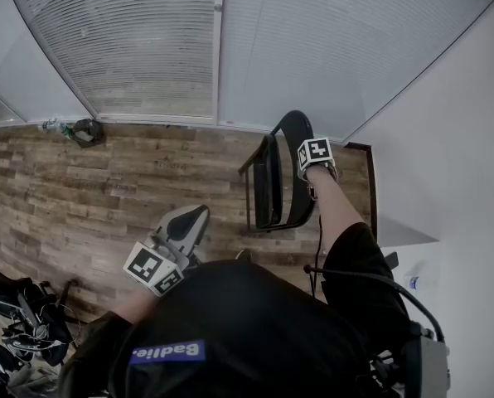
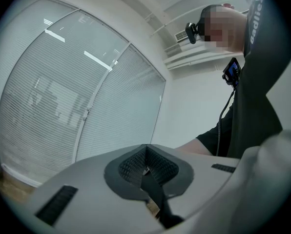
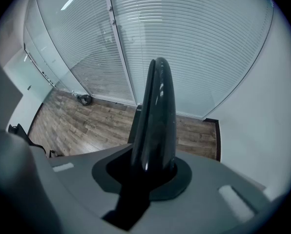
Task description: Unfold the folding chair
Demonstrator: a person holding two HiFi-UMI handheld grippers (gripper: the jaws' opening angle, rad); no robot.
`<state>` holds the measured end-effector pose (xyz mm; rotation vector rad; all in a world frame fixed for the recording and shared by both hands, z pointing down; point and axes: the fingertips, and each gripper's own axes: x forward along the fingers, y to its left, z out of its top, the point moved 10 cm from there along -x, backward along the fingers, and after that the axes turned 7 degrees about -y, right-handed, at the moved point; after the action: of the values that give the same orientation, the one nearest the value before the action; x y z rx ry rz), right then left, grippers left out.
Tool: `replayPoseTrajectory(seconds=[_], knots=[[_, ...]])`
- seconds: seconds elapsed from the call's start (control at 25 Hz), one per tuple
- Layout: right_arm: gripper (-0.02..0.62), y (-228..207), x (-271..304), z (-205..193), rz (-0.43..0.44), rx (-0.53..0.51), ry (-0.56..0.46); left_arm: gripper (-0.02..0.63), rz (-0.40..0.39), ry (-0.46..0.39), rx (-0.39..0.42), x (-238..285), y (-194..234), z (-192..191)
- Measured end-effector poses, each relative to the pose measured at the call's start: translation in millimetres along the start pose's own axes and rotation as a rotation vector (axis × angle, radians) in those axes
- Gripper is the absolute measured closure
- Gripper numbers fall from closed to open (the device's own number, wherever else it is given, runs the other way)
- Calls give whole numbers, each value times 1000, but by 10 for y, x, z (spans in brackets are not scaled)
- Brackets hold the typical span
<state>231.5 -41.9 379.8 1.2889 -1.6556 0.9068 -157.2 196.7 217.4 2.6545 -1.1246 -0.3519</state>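
Black chair (image 1: 269,185) stands folded on the wood floor (image 1: 106,189), the right gripper (image 3: 153,165) clamped on its top, the left gripper (image 2: 146,167) with jaws together, empty.

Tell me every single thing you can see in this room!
folding chair: one, black, standing on the floor near the windows, not opened out yet
window blinds: two panels, pale grey, along the far side
floor: one, brown wood planks, under everything
wall: one, white, on the right
small dark object: one, in the far left corner, too small to tell what it is
black gear: a tangle, on the floor at lower left
shirt: one, black, worn by the person
left gripper: one, grey, shut and empty, held in front of the person
right gripper: one, grey, shut on the chair's top edge
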Motion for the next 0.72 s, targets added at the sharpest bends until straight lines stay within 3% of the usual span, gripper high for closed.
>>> replayPoseTrajectory(seconds=[0.36,0.72], knots=[[534,-81,12,85,15,2,4,601,13,15,0,399,-167,-76],[534,-29,19,-13,18,2,0,601,42,24,2,464,-251,-327]])
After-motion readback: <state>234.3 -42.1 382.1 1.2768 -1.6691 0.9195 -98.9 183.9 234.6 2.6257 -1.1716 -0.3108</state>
